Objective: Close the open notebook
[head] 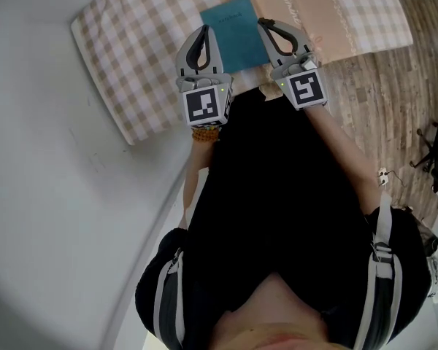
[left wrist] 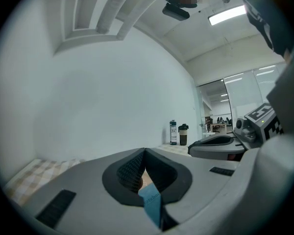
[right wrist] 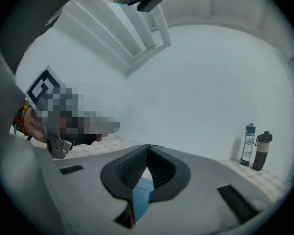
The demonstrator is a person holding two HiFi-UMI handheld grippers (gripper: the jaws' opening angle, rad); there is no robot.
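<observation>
**Head view.** A teal notebook (head: 233,31) is shown lying cover-up where a checked cloth (head: 131,57) meets a peach cloth (head: 336,13). The left gripper (head: 204,29) is held at the notebook's left edge and the right gripper (head: 263,22) at its right edge. Whether either is touching it cannot be judged.

**Gripper views.** The fingers (left wrist: 130,170) of the left gripper and the fingers (right wrist: 132,168) of the right are seen pressed together at the tips, with nothing clamped. The blue cover is glimpsed below them. Two bottles (left wrist: 173,132) are seen standing by a white wall (left wrist: 112,92).
</observation>
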